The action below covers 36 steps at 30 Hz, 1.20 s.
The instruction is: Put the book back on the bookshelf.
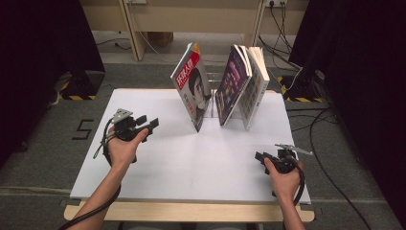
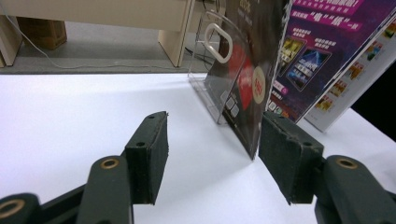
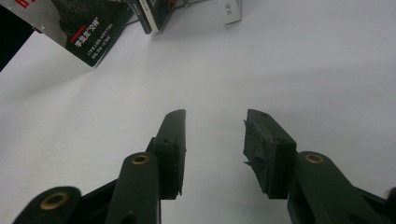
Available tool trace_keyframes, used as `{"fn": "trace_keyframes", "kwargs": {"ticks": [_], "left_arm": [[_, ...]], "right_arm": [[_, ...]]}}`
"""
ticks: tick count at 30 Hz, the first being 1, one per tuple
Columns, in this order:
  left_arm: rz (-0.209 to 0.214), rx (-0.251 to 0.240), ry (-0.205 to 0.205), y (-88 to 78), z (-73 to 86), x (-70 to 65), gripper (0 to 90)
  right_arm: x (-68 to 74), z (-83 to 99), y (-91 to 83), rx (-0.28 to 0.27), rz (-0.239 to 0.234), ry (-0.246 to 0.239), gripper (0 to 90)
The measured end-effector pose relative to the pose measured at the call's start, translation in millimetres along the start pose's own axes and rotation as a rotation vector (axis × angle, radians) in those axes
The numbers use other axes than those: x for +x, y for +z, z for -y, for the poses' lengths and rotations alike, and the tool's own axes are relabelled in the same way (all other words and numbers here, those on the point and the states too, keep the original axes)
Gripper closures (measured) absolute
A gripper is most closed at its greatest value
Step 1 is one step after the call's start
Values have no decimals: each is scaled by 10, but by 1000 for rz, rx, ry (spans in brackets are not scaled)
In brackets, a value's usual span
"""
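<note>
Three magazines lean in a clear acrylic rack (image 1: 210, 103) at the back middle of the white table (image 1: 158, 158). The left one (image 1: 192, 84) has a red title and a face on its cover; a purple one (image 1: 233, 84) and a pale one (image 1: 254, 88) lean to its right. My left gripper (image 1: 152, 125) is held above the table's left part, pointing right toward the rack, jaws open and empty. In the left gripper view the left gripper (image 2: 212, 154) faces the rack (image 2: 212, 70) and the purple magazine (image 2: 317, 51). My right gripper (image 1: 259, 157) rests at the front right, open and empty, seen in its own view as the right gripper (image 3: 215, 140).
Beyond the table stand wooden furniture legs (image 1: 130, 28) and a cardboard box (image 1: 160, 37) on grey floor. Black curtains (image 1: 43, 48) hang at both sides. Cables (image 1: 330, 158) trail on the floor at the right. The table's wooden front edge (image 1: 191, 212) is near me.
</note>
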<state>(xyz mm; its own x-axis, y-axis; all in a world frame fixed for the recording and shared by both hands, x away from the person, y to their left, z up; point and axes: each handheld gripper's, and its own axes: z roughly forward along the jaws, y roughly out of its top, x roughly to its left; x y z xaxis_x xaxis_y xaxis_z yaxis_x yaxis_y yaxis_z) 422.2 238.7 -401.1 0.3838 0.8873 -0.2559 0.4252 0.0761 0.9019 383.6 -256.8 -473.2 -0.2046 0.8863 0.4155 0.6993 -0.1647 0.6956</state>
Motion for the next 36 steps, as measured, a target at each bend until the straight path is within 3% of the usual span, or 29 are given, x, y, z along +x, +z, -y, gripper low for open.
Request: {"fn": "trace_keyframes", "kwargs": {"ticks": [16,20,22,26,36], "left_arm": [[-5,29,-18,-155,339,195,415],[-6,45,-19,-189,452,245,415],[-12,52,-24,-209,506,275,415],[-20,68,-17,-239,622,331,415],[-48,81,-21,-335,875,531,416]], "right_arm": [[11,1,-8,0,1,9,590],[-3,-4,-17,-5,5,-8,590],[9,-1,-15,-2,0,13,590],[5,0,-11,-5,5,-8,590],[15,6,-1,-3,3,-10,590]]}}
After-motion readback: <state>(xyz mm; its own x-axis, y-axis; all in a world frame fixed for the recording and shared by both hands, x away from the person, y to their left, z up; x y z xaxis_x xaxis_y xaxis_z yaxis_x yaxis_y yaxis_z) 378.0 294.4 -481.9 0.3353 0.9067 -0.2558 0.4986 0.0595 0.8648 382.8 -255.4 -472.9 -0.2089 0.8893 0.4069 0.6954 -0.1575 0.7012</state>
